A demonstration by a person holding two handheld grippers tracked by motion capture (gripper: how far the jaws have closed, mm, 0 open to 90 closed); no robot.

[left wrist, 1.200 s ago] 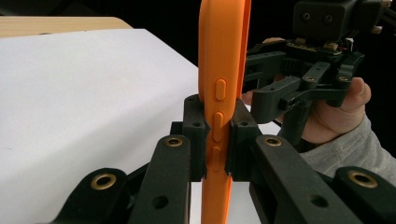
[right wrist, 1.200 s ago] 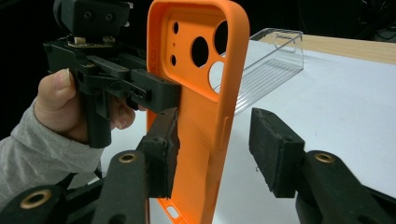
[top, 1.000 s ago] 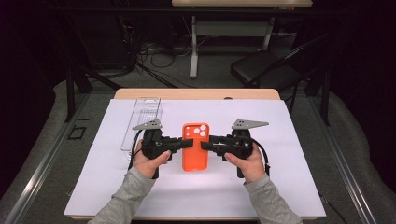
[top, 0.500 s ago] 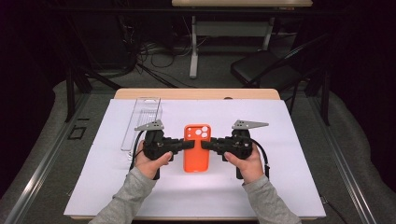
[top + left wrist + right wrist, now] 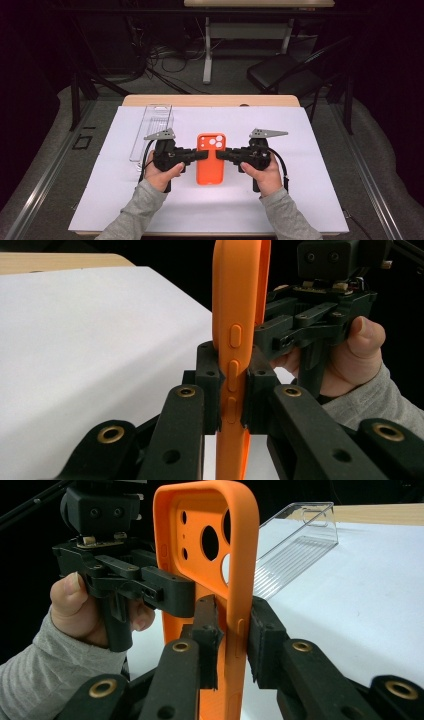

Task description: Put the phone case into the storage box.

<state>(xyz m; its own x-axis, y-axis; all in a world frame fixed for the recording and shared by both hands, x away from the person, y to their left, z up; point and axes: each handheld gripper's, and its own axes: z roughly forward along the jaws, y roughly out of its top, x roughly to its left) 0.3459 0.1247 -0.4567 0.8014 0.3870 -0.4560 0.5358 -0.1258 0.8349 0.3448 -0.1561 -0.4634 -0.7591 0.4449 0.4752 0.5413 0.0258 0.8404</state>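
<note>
Between left gripper [image 5: 200, 155] and right gripper [image 5: 221, 154], orange phone case [image 5: 210, 167] sits clamped.

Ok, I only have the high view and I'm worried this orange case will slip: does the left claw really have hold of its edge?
Observer: Yes. In the left gripper view the left claw is clamped on the orange case, with its pads right at the side buttons.
Operator: And the right one?
Observer: The right claw has just been closing around the opposite edge. Its outer pad touches the case; I cannot tell whether the inner one does.
Operator: Is a phone inside?
Observer: No. The right gripper view shows it hollow, and you can see through the camera holes.
</note>
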